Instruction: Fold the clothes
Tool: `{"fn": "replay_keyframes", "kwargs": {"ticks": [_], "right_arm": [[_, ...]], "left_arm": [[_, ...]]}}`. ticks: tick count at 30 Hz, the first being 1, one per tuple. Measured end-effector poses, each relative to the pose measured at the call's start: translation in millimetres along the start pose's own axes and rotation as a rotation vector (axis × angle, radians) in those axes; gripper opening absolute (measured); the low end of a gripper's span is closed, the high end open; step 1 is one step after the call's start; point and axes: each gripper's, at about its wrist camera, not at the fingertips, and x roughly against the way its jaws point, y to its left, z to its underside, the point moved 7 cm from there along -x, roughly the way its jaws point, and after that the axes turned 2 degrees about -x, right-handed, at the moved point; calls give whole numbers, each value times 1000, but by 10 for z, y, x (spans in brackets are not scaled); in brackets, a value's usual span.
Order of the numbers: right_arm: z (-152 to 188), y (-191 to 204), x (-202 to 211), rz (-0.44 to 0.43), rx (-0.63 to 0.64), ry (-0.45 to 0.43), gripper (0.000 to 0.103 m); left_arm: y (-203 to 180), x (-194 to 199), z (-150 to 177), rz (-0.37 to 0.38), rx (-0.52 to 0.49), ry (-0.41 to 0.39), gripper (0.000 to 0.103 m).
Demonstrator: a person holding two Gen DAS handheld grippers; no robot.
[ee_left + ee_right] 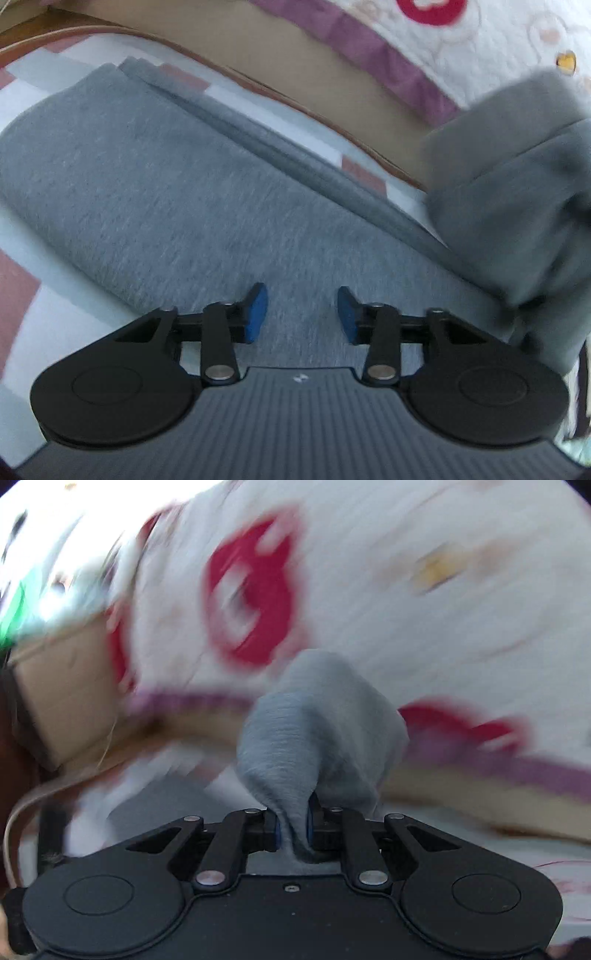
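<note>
A grey knit garment (177, 192) lies flat on a checked pink, white and grey cloth. My left gripper (302, 314) is open and empty, its blue pads (256, 314) just above the garment's near part. At the right of the left wrist view a bunched part of the garment (517, 192) is lifted off the surface. My right gripper (293, 827) is shut on a fold of the grey garment (314, 720), which stands up in a peak in front of the fingers. The right wrist view is blurred by motion.
The checked cloth (22, 280) covers the surface under the garment. A tan edge (295, 70) runs behind it. Beyond lies a white quilt with red shapes and a purple border (406, 590). A tan box (62, 690) stands at the left in the right wrist view.
</note>
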Motion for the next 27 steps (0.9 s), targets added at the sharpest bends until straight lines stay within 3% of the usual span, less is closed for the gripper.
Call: {"fn": "replay_keyframes", "kwargs": {"ticks": [2,6,10,12,16,19,23,25,27], "right_arm": [[289,267,-420,6,72,88,15],[732,355,-672,-2,38,103,15],[846,377,-594,5,57,51,15],[798,340,-571,3,51,41,15],[720,276,-555,-3,39,25,15],[736,290,-526,-15,32,20,15],[784,407,-447,-55,62,3,16],[826,487,-415,-80,99,0,16],[890,591,-391,-111,161,3,16]], "left_arm": [[2,69,-56,46,7,-8,38],[89,161,-61,186,97,4,42],[196,173,-22,343,273,48,42],[163,215,-41,390,309,45,44],[21,318,-65,523,363,43,57],[-45,406,-79,565,373,30,62],[-135,323,-75,524,333,11,71],[-184,189,-91,508,321,19,84],[-192,-34,-59,478,350,72,84]]}}
